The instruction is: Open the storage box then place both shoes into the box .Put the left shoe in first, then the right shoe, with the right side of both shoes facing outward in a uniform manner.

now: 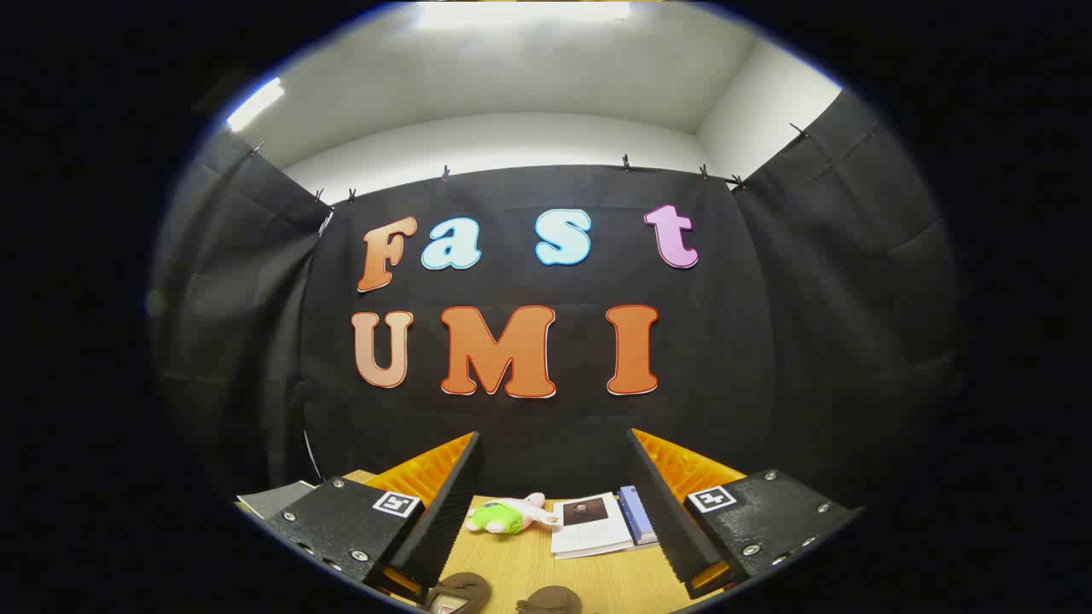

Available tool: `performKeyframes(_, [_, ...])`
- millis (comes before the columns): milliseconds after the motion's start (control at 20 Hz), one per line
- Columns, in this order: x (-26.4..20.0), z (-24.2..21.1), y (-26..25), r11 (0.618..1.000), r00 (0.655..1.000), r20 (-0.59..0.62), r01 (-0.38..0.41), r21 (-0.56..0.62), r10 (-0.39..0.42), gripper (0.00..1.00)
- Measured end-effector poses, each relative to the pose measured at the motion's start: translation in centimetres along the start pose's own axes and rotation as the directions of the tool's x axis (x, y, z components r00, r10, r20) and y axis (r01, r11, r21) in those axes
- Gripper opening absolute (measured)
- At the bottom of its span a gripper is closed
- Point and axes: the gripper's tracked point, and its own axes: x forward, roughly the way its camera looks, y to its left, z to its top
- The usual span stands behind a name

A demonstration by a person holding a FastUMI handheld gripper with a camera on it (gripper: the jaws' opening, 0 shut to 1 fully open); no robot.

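Gripper (554,503) held level with fingers spread wide and nothing between them, both brown shoes (503,594) lying on the wooden table (614,576) just below the fingers, plush toy (509,515) and booklet (590,524) beyond

Two brown shoes, left shoe (458,592) and right shoe (550,600), lie side by side on the wooden table, apart.
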Motion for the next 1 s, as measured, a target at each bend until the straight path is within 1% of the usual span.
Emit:
performKeyframes(500, [-0.4, 0.7, 2.0, 0.999, 0.999, 0.013, -0.03, -0.027, 0.03, 0.98])
performKeyframes(700, [-0.4, 0.6, 2.6, 0.999, 0.999, 0.008, -0.037, -0.017, 0.037, 0.98])
performKeyframes(850, [-0.4, 0.0, 3.5, 0.998, 0.998, -0.006, -0.068, 0.013, 0.069, 0.98])
performKeyframes(1000, [-0.4, -1.2, 5.0, 0.992, 0.992, -0.038, -0.115, 0.053, 0.117, 0.98])
